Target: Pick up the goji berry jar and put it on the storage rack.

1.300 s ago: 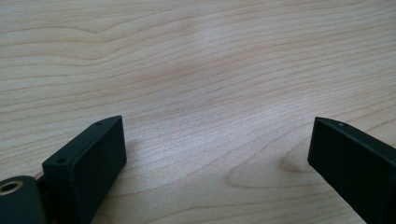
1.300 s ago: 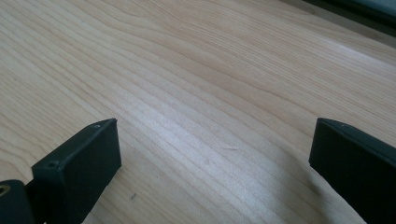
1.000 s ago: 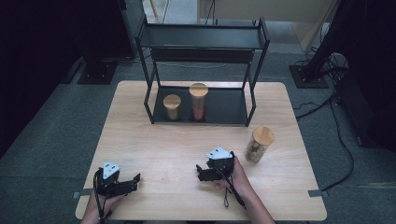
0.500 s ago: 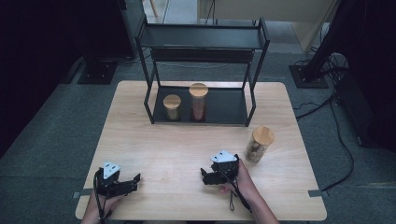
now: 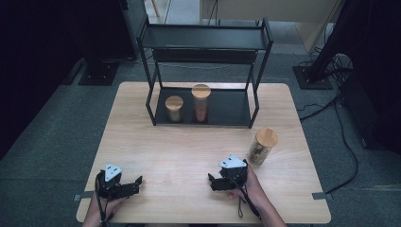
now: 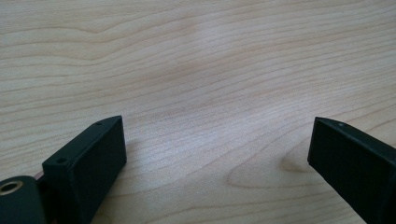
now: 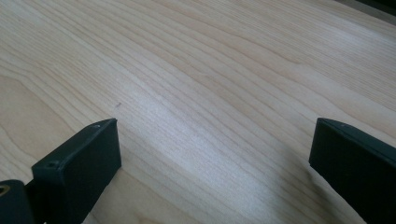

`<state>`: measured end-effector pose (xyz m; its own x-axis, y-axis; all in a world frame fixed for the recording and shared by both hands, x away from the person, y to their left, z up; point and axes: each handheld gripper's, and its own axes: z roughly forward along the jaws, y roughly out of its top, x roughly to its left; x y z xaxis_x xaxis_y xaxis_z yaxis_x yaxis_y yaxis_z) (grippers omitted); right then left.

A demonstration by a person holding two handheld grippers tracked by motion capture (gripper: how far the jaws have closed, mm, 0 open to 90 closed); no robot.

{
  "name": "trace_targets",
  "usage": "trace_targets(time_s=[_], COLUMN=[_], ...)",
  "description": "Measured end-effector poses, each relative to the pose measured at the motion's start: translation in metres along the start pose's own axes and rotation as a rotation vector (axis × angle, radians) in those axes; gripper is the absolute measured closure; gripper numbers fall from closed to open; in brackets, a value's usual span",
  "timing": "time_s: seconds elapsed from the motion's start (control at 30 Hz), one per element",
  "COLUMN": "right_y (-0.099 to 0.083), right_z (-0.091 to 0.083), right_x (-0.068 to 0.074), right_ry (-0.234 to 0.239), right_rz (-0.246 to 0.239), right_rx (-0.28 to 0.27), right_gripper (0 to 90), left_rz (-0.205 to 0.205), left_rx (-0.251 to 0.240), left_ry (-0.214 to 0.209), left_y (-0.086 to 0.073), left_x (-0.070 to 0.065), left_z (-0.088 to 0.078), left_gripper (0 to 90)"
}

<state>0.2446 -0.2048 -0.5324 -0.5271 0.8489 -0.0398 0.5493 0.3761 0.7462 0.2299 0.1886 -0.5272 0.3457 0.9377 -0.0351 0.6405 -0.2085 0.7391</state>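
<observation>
My left gripper (image 5: 136, 183) rests low over the front left of the wooden table (image 5: 189, 142), held by a hand, its jaws wide apart and pointing right. In the left gripper view the gripper (image 6: 217, 123) is open over bare wood. My right gripper (image 5: 213, 181) sits at the front middle-right, jaws pointing left; in its own view the gripper (image 7: 215, 123) is open with just wood grain between the jaws. A glass jar with a wooden lid (image 5: 263, 145) stands on the table just right of the right hand.
A black two-tier rack (image 5: 208, 42) stands at the back of the table. On its bottom shelf are a short jar (image 5: 174, 108) and a taller jar (image 5: 201, 101), both with wooden lids. Cables and stands lie on the floor around the table.
The right gripper has slid a little toward the front edge and to the right. The left gripper has stayed where it was.
</observation>
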Motion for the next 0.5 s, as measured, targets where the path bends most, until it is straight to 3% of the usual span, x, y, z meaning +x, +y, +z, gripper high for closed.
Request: trace_targets(time_s=[0.27,0.5], right_y=[-0.007,-0.016], right_z=[-0.008,-0.017], right_x=[-0.004,-0.012], right_ry=[-0.029,-0.032], right_rz=[-0.017,0.005], right_rx=[-0.011,-0.006], right_gripper=[1.7,1.8], left_rz=[0.003,0.004], left_rx=[0.001,0.001], left_ry=[0.001,0.005], left_y=[0.0,0.0], left_x=[0.0,-0.001], left_z=[0.0,0.0], left_gripper=[4.6,4.6])
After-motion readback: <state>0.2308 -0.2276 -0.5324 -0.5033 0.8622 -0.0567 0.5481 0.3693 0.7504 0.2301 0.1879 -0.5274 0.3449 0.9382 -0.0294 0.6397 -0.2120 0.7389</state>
